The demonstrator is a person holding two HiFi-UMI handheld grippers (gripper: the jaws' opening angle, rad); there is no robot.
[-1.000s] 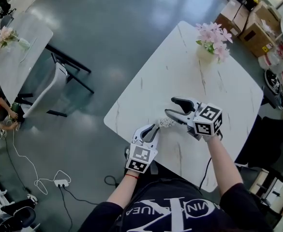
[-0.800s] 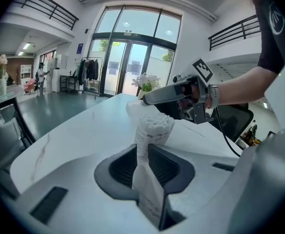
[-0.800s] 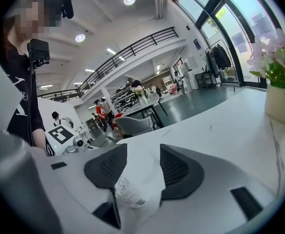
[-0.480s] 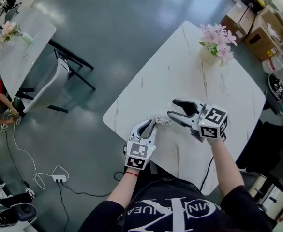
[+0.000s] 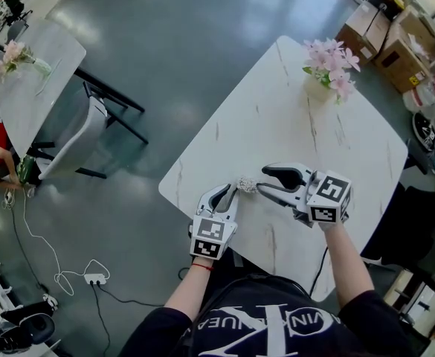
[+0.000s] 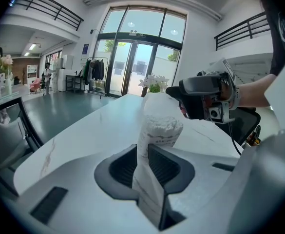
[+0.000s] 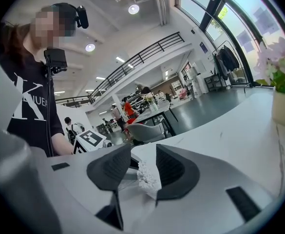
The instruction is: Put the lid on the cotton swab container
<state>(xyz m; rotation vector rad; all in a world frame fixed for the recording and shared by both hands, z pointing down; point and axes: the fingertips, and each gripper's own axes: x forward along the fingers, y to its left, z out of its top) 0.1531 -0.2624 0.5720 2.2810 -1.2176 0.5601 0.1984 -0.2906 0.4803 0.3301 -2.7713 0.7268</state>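
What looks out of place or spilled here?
Nothing is spilled or damaged. The cotton swab container is clamped in the left gripper's jaws. The right gripper's jaws, which have just been closing, stand around its top. The flower vase stands upright.

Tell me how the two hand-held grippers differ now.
The left hand-held gripper is shut on the cotton swab container; the right hand-held gripper has jaws apart, just closing, with the container's top between them, seemingly untouched. The left points away from the person; the right points sideways toward it. Both are over the table.
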